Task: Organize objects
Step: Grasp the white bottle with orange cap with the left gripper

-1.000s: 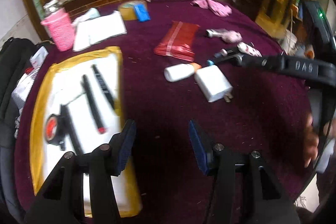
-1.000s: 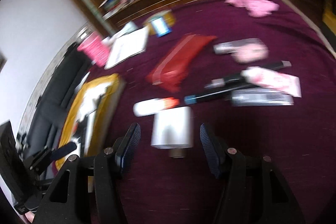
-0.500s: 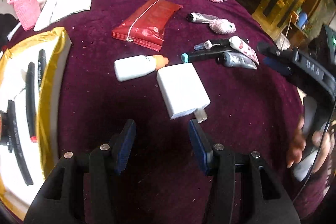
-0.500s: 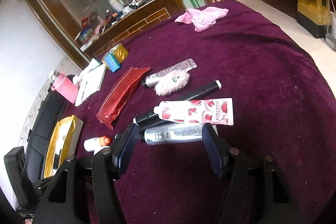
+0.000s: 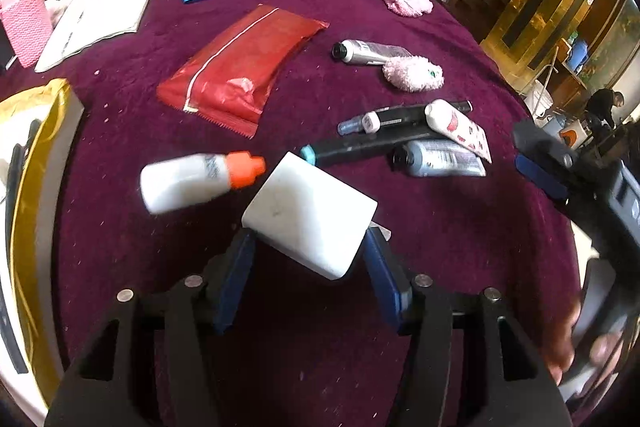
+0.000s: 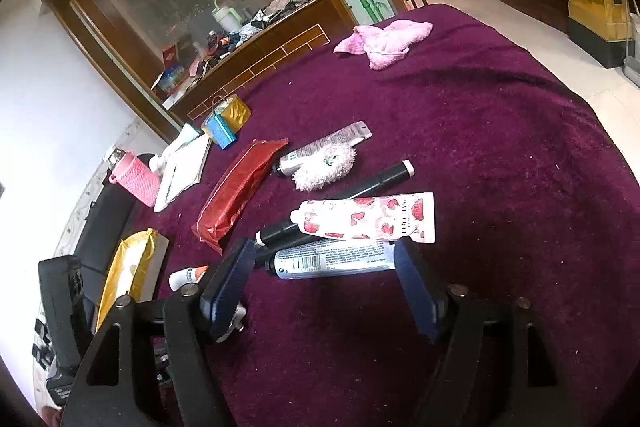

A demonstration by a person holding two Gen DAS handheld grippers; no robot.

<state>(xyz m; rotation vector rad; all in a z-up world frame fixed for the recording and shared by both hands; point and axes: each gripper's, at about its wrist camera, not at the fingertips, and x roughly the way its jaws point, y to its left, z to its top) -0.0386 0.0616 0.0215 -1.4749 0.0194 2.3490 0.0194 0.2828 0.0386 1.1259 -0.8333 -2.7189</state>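
The left gripper (image 5: 306, 261), jaws just widening, stands apart around the white square charger block (image 5: 308, 219) on the purple velvet tablecloth (image 5: 440, 227). The right gripper (image 6: 326, 281), also just opening, frames a grey squeeze tube (image 6: 332, 261) without pressing it. Further left, a gold-rimmed white tray (image 5: 24, 187) holds black pens (image 5: 12, 167).

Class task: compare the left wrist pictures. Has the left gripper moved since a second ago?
Yes. The left gripper has moved away from the gold-edged tray toward the white charger, which now sits between its open fingers.
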